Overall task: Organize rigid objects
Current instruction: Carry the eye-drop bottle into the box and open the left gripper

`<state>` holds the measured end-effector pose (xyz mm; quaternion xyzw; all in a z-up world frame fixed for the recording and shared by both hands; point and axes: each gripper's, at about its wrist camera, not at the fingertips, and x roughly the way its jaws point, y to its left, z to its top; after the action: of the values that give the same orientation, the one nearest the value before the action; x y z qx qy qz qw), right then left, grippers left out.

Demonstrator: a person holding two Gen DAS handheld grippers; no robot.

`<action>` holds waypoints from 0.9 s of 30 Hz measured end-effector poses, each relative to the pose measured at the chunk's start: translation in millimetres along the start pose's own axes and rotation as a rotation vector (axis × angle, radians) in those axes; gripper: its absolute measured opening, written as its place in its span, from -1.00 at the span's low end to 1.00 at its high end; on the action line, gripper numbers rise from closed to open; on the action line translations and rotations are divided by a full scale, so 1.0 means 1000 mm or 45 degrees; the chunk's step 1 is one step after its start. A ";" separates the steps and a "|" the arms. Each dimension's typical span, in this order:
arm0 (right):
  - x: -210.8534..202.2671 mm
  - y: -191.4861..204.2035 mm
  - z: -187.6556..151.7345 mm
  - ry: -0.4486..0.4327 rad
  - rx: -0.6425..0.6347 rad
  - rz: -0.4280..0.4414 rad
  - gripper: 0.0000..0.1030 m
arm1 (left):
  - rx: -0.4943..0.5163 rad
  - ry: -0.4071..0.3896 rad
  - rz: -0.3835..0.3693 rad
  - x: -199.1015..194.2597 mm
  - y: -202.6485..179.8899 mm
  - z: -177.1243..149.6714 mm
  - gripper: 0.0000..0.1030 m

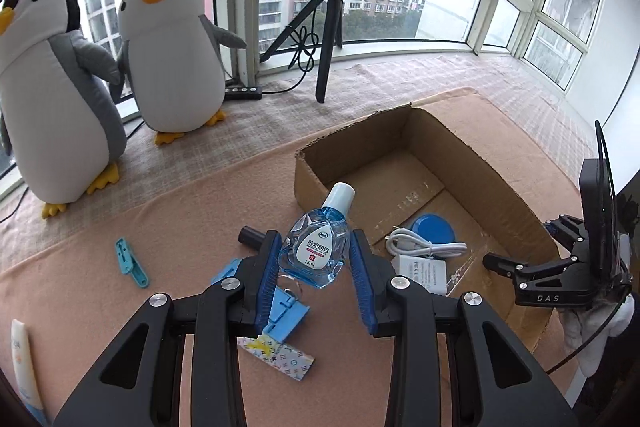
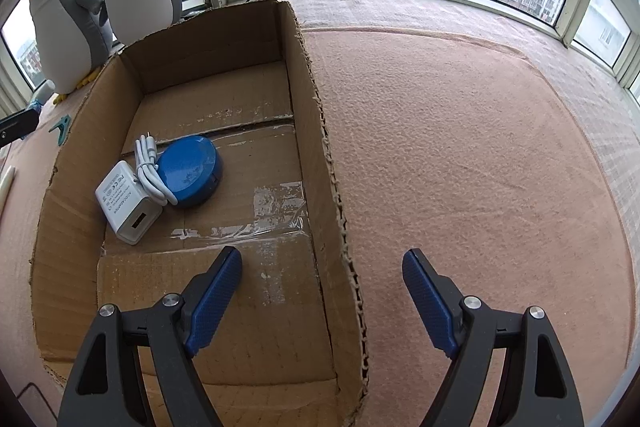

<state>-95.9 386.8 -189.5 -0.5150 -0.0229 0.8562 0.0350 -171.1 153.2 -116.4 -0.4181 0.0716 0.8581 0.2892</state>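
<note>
Left gripper (image 1: 314, 269): closed onto the eye-drop bottle (image 1: 316, 247), blue pads pressed against both its sides; raised over the pink mat (image 1: 168, 227), just left of the box.
Eye-drop bottle: clear blue, white cap pointing away and a little right, label facing the camera.
Right gripper (image 2: 322, 301): spread wide, holding nothing; left finger over the box floor, right finger over the mat, box wall between them.
Cardboard box (image 2: 320, 131): open-topped, on the mat, right of the left gripper.
In the box: white charger (image 2: 126, 205), coiled white cable (image 2: 150, 169) and blue round case (image 2: 190, 169), touching one another, near-left part of the floor.
On the mat, left of the box: teal clip (image 1: 130, 261); blue plastic piece (image 1: 286, 311) and patterned strip (image 1: 280, 351) under the left gripper; black cylinder (image 1: 250, 238) behind its left finger.
Far left: two plush penguins (image 1: 172, 47) by the window.
</note>
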 end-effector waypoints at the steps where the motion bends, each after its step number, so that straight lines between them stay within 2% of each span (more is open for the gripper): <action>1: 0.000 0.000 0.000 -0.001 0.001 0.002 0.54 | 0.011 0.000 -0.008 0.003 -0.008 0.002 -0.36; 7: 0.001 -0.001 0.000 -0.015 0.022 0.027 0.54 | 0.062 -0.003 -0.042 0.014 -0.043 0.009 -0.35; 13: 0.002 0.000 0.000 -0.019 0.033 0.040 0.54 | 0.077 0.014 -0.024 0.023 -0.064 0.015 -0.35; 24: 0.003 0.000 0.000 -0.019 0.032 0.040 0.54 | 0.047 0.021 -0.008 0.029 -0.070 0.022 -0.35; 25: 0.003 0.000 0.000 -0.019 0.032 0.040 0.54 | 0.036 0.021 -0.009 0.030 -0.069 0.022 -0.30; 27: 0.003 0.000 0.000 -0.019 0.033 0.040 0.54 | 0.017 0.021 -0.005 0.030 -0.066 0.023 0.23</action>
<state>-97.1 387.1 -192.0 -0.5084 -0.0040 0.8607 0.0279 -164.2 228.8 -117.0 -0.4234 0.0791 0.8535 0.2933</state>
